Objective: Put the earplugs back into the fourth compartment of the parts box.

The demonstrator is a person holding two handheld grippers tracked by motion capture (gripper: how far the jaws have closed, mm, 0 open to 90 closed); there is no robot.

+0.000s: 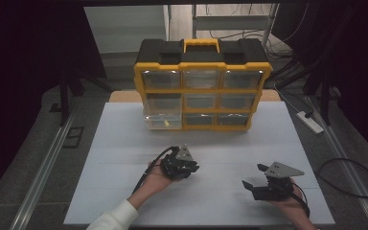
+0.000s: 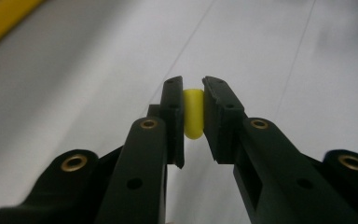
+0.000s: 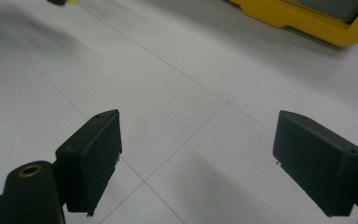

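- Your left gripper (image 2: 193, 88) has its jaws clamped on a small yellow piece (image 2: 193, 114), which stands upright between the pads with its rounded top showing above them.
- In the high view that same left gripper (image 1: 181, 165) sits over the middle of the white tabletop (image 1: 124, 143), on the near side of the yellow organiser (image 1: 202, 84). The piece is too small to make out there.
- The pick-up looks done: the piece is pinched and seems clear of the surface.
- What is left, as a judgement, is the carry and the drop. The bottom-left drawer (image 1: 163, 121) of the organiser is pulled out toward you and already holds something small and yellow, so it is the likely target.
- Your right gripper (image 3: 198, 158) has its jaws spread wide with nothing between them, only bare tabletop beneath.
- From above, the right gripper (image 1: 268, 184) rests at the near right, well apart from the left one and from the organiser.
- The other drawers look shut, and what they hold can't be told.
- The stretch of tabletop between your left gripper and the open drawer looks free. The drawer's front lip is the one edge to clear before you let go.
- Off the tabletop, a white power strip (image 1: 309, 121) and loose cables (image 1: 350, 177) lie on the floor to the right, out of your way.
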